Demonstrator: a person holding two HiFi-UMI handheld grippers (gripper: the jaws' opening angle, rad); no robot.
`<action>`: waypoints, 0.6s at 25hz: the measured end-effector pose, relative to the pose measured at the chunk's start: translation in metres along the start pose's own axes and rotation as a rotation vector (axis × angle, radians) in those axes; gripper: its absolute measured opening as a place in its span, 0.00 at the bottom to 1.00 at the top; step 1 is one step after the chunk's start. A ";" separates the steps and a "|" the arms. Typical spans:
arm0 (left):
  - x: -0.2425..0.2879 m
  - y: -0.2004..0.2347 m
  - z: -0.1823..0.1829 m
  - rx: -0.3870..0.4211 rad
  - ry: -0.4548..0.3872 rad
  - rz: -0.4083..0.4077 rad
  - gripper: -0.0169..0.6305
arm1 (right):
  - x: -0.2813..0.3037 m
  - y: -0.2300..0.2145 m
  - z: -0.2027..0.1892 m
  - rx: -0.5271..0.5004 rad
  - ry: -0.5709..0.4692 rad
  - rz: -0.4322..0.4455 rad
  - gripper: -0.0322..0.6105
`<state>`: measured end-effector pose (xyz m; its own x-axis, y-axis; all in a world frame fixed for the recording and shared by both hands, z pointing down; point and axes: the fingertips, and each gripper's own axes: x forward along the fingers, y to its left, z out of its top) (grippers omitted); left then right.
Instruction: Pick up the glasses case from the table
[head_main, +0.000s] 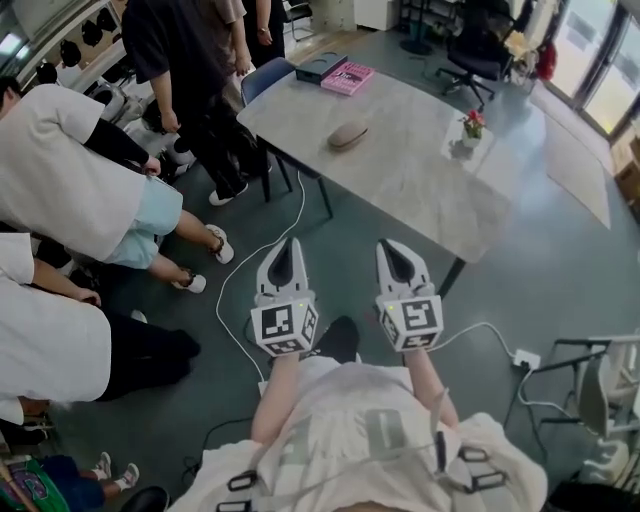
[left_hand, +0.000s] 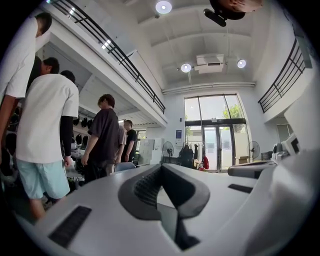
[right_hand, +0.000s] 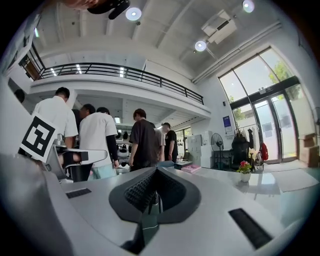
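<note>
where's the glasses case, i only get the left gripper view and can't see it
Observer: On the grey table, near its far left end, lies the glasses case.
Operator: anything close to it
Observer: A pink book lies beyond it at the far edge, apart from it.
Operator: right hand-held gripper free
Observer: Yes, the right hand-held gripper is shut and empty, short of the table.
</note>
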<state>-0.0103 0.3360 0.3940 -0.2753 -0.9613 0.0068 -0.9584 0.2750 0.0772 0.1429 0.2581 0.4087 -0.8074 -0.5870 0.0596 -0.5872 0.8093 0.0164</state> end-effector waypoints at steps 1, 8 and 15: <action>0.002 0.002 -0.002 -0.009 0.004 0.004 0.03 | 0.000 0.000 -0.002 -0.007 0.007 0.004 0.05; 0.036 0.004 0.003 -0.042 -0.004 -0.014 0.03 | 0.018 -0.010 0.008 -0.008 0.032 0.023 0.05; 0.084 0.000 0.012 -0.040 -0.009 -0.063 0.03 | 0.049 -0.034 0.021 -0.027 -0.010 -0.011 0.05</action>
<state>-0.0339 0.2554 0.3826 -0.2153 -0.9765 -0.0084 -0.9701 0.2129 0.1166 0.1220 0.2019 0.3899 -0.8015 -0.5960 0.0492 -0.5944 0.8030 0.0440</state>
